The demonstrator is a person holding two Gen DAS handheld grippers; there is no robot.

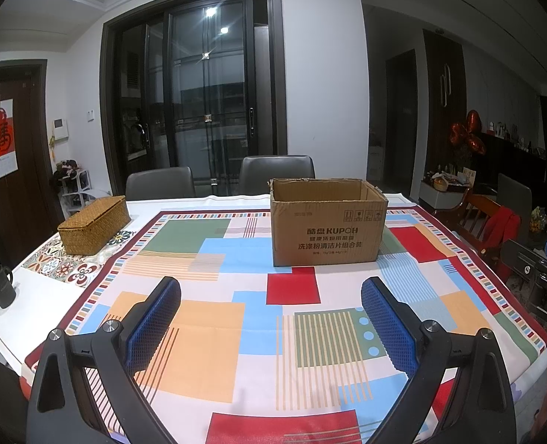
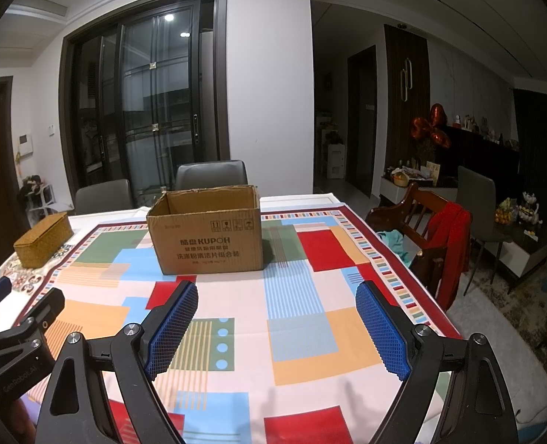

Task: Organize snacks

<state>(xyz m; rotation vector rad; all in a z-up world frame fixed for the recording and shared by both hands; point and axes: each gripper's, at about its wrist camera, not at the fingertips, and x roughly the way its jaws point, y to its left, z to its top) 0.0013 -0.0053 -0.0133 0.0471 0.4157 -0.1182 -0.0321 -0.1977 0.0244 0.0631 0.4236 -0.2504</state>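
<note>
An open brown cardboard box [image 1: 327, 222] [image 2: 208, 235] printed KUPOH stands upright on the far half of a colourful patterned tablecloth [image 1: 258, 318] [image 2: 295, 318]. Its inside is hidden from both views. No snacks show anywhere. My left gripper [image 1: 271, 292] hovers over the near part of the cloth, its blue-padded fingers [image 1: 155, 323] wide apart with nothing between them. My right gripper [image 2: 275, 296] is open the same way, short of the box and empty. The left gripper's black body [image 2: 18, 336] shows at the left edge of the right wrist view.
A woven lidded basket [image 1: 94, 224] [image 2: 44, 238] sits at the table's far left, and a dark mug [image 1: 0, 285] stands near the left edge. Grey chairs [image 1: 277, 174] are behind the table. A wooden chair [image 2: 421, 229] draped with red cloth stands at the right.
</note>
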